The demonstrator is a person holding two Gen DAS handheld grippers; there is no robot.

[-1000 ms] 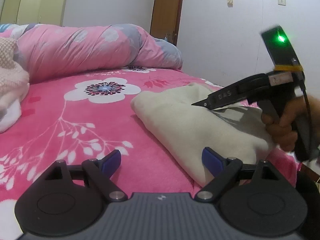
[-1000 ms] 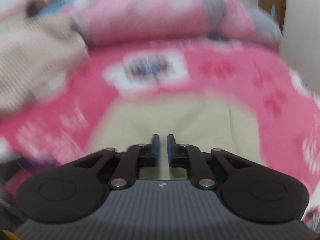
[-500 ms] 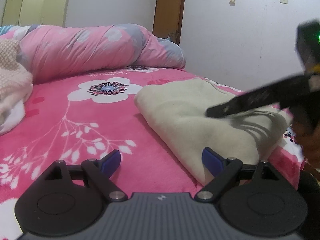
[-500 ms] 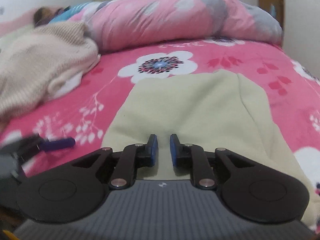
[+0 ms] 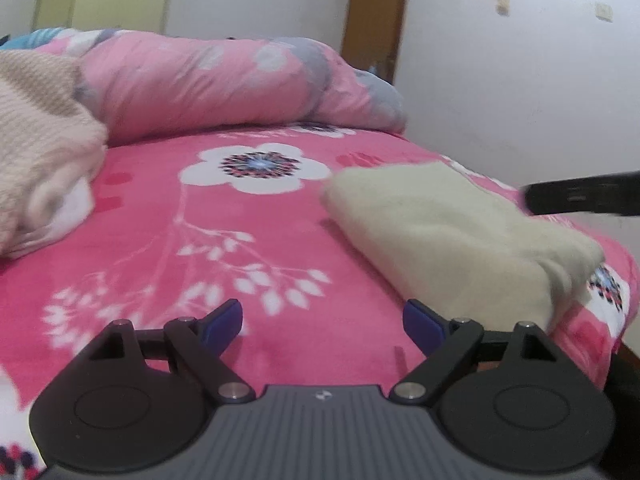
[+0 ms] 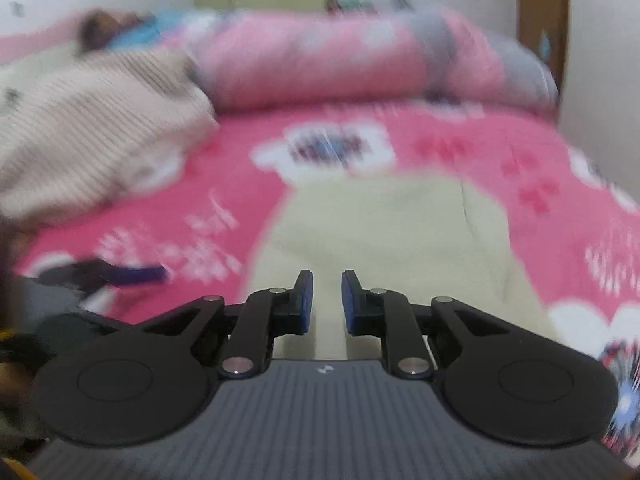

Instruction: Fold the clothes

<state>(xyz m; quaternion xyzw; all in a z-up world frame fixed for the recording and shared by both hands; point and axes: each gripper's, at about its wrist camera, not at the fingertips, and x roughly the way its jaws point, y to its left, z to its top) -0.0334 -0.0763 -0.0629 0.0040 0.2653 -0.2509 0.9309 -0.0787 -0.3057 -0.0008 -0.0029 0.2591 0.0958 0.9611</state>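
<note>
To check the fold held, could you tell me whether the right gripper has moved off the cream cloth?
Yes: in the left view the right gripper has withdrawn rightward across the cream cloth.

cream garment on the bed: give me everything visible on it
The cream garment is a soft, fleecy-looking cloth, already folded into a thick, roughly rectangular stack with rounded fold edges. It lies flat on the pink floral bedspread, near the bed's right edge in the left wrist view. A seam or fold line runs along its top in the right wrist view. Neither gripper touches it; the right gripper hovers above its near end, nothing between its pads.
</note>
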